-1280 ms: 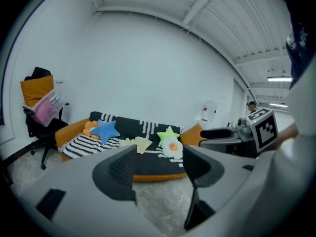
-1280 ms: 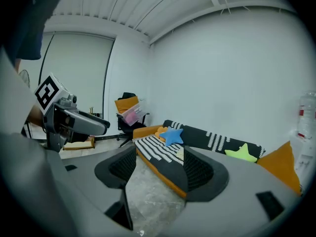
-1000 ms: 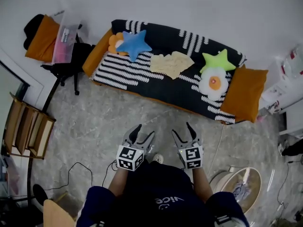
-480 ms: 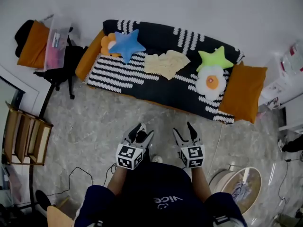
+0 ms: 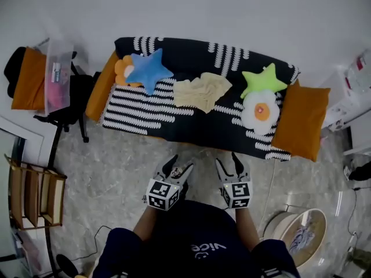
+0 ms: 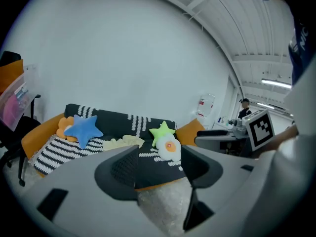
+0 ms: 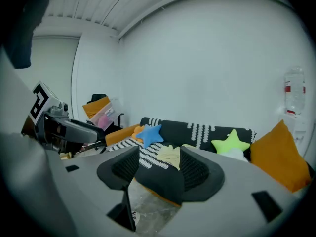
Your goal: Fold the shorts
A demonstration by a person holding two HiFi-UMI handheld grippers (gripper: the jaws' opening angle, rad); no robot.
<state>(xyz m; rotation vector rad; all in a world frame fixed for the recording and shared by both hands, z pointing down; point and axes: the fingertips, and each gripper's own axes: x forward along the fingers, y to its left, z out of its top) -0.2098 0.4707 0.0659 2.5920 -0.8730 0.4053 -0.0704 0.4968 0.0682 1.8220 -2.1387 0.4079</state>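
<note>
At the upper centre of the head view, cream shorts lie rumpled on the striped sofa.
Open marble floor separates the sofa's front edge from both grippers at lower centre. The left gripper has its jaws apart and empty. The right gripper is also empty, its jaws apart but just closing a little. The shirt print reads "vice".

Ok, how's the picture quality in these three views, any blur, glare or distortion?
Head view: even light, no glare, shorts on the sofa crisp. Left gripper view: heavy fisheye bending, dark corners, left tool soft up close. Right gripper view: same curvature and vignette, ceiling lines bowed.
</note>
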